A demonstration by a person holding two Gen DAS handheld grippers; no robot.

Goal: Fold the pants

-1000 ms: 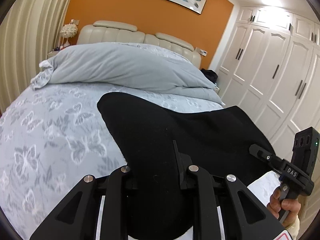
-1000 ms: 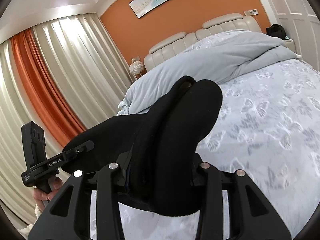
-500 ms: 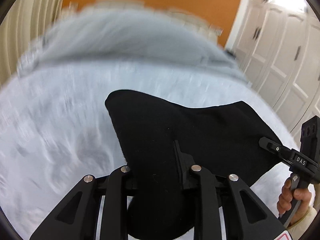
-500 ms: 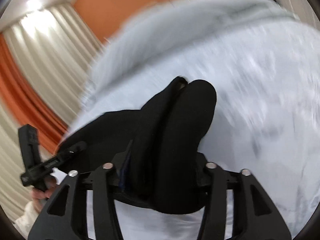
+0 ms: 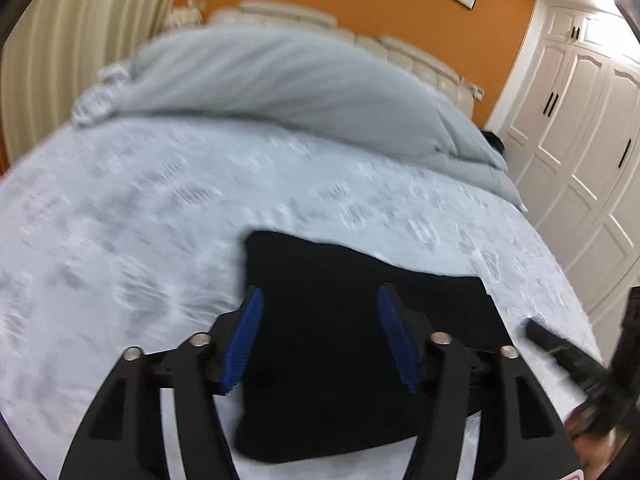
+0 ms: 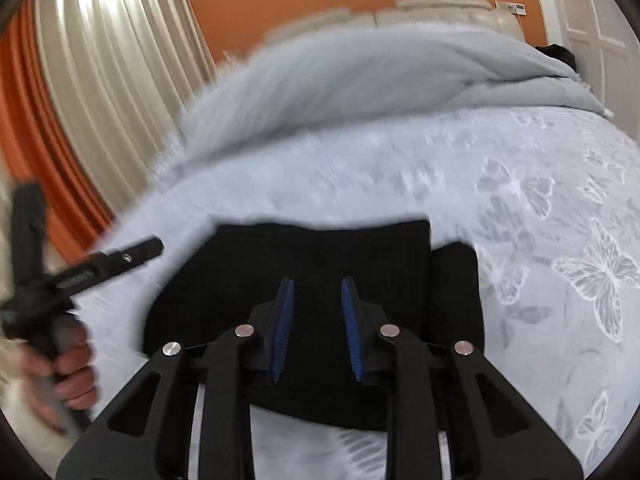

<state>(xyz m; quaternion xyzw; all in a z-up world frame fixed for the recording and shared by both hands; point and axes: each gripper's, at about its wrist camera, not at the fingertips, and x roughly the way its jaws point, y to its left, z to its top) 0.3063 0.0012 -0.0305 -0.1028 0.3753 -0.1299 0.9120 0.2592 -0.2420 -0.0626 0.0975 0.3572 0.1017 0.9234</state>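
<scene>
Both grippers let go since a second ago: pants [image 5: 352, 356] that were clamped and lifted now lie folded flat on the bed [image 5: 120, 240], near its front edge. Left gripper [image 5: 320, 340] has just been opening, jaws wide, released, pants below them. Right gripper [image 6: 316, 320] has just been narrowing, blue pads apart, gripping nothing. Both tilt down over the pants. Grey duvet [image 5: 300, 92] heaped behind the pants, wardrobe [image 5: 580, 128] right of the bed.

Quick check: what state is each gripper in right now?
Left gripper: open, just widened, above the folded black fabric pants.
Right gripper: open, jaws just narrowed, gripping nothing.
</scene>
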